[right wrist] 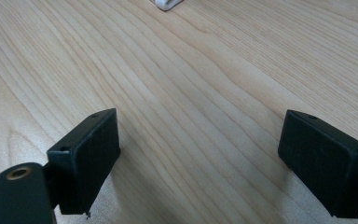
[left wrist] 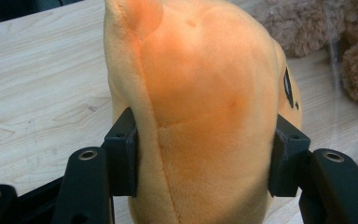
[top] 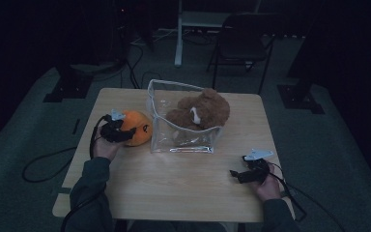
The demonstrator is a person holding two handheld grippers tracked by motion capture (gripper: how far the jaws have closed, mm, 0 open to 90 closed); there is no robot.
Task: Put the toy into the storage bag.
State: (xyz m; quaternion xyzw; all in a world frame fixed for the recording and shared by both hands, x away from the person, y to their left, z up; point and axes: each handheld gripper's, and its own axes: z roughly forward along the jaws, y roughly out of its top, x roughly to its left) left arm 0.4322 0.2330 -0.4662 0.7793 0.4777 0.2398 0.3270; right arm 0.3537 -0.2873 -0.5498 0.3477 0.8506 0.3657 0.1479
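An orange plush toy (top: 139,126) with a black face mark lies on the left part of the wooden table (top: 174,186), just left of a clear plastic bag (top: 189,143). My left gripper (top: 125,134) is shut on it. In the left gripper view both pads (left wrist: 123,156) press into the sides of the orange plush toy (left wrist: 205,102). A brown teddy bear (top: 200,111) sits inside the clear bag and is also in the left gripper view as brown fur (left wrist: 307,28). My right gripper (top: 235,174) rests near the table's right front, open, with bare wood between its fingers (right wrist: 88,158).
The clear bag stands open-topped at the table's middle back, its rim (top: 174,86) raised. A small white object (right wrist: 167,3) lies ahead of the right gripper. A dark chair (top: 244,41) and cables (top: 43,166) stand on the floor beyond and left of the table.
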